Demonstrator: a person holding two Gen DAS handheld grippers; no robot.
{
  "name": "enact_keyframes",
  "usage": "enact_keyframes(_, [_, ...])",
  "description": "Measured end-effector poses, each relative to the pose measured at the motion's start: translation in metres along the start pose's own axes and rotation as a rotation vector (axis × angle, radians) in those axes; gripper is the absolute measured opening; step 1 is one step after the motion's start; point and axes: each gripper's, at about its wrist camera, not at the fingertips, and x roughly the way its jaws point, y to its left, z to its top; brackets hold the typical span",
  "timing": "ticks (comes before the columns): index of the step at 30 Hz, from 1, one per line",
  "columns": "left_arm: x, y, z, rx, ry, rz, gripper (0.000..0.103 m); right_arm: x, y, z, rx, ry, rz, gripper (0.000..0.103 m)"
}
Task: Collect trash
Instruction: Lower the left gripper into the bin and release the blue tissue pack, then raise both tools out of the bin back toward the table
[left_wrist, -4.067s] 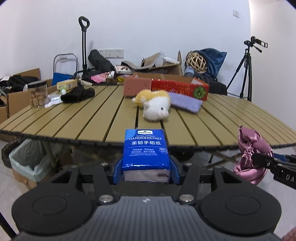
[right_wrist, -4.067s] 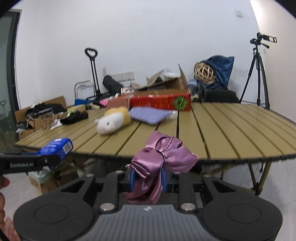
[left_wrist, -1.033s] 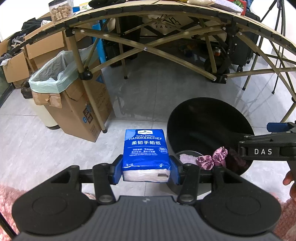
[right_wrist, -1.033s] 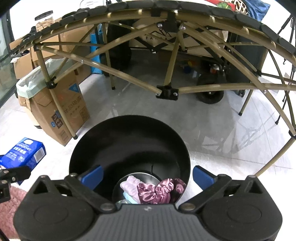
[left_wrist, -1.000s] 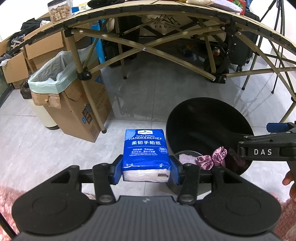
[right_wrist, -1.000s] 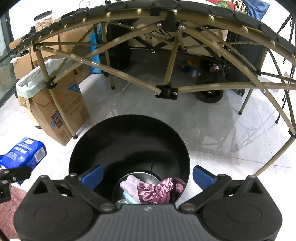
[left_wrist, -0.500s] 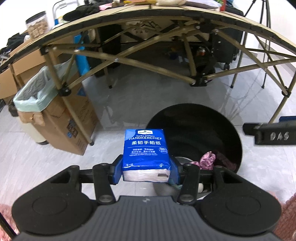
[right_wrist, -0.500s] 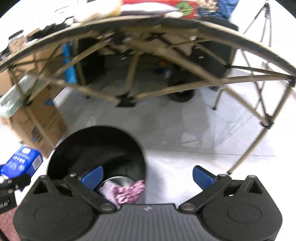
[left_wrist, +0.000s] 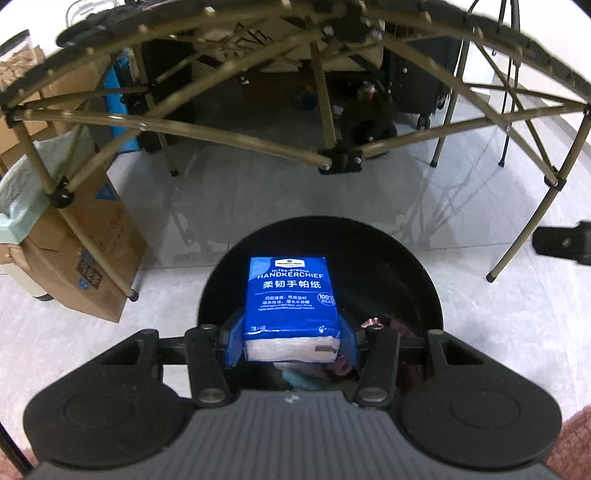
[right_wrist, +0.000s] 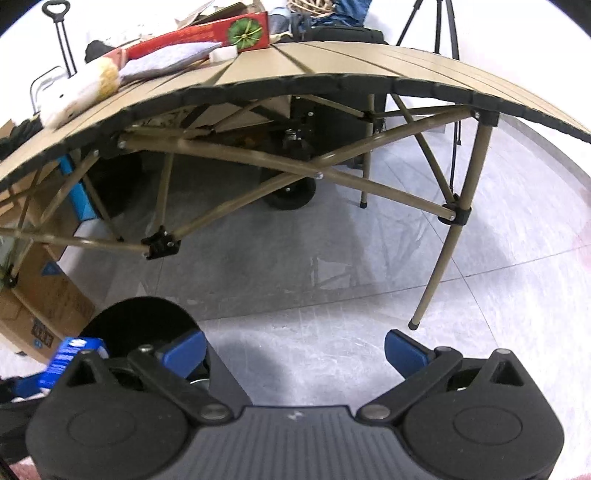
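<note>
- One relation decides my next move: the tissue pack (left_wrist: 291, 302), clamped between my left jaws (left_wrist: 291, 341), hangs directly over the mouth of the black bin (left_wrist: 417, 266), its long axis pointing away from me toward the bin's far rim.
- Pink cloth (left_wrist: 373, 323) already lies inside that bin.
- My right jaws (right_wrist: 295, 349) are spread wide and hold nothing, off to the bin's right over bare floor; the left is nearer.

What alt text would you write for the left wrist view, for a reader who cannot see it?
The left gripper holds a blue handkerchief tissue pack over a round black trash bin on a grey tiled floor. Behind stand folding table legs and a lined cardboard box.
</note>
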Motion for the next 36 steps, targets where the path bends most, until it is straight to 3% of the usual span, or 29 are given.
enact_keyframes(6, [0.014, 0.001, 0.000, 0.019, 0.018, -0.004, 0.056, -0.002, 0.003, 0.000, -0.001, -0.010, 0.001, 0.103])
enact_keyframes(8, [0.013, 0.006, 0.000, 0.007, 0.005, 0.012, 0.077, -0.002, 0.004, 0.000, 0.001, -0.010, 0.001, 0.103])
enact_keyframes(9, [0.011, 0.009, 0.000, -0.003, -0.002, 0.026, 0.095, -0.002, 0.004, 0.000, 0.001, -0.008, 0.002, 0.103])
enact_keyframes(10, [0.010, 0.011, 0.001, -0.015, -0.014, 0.049, 0.103, -0.003, 0.004, 0.000, 0.001, -0.006, 0.003, 0.103])
enact_keyframes(15, [0.006, 0.017, 0.003, -0.026, -0.026, 0.080, 0.103, -0.001, 0.004, -0.001, 0.001, 0.002, 0.008, 0.103])
enact_keyframes(36, [0.003, 0.013, 0.002, -0.026, -0.028, 0.043, 0.103, 0.002, 0.007, -0.004, -0.001, 0.011, 0.034, 0.103])
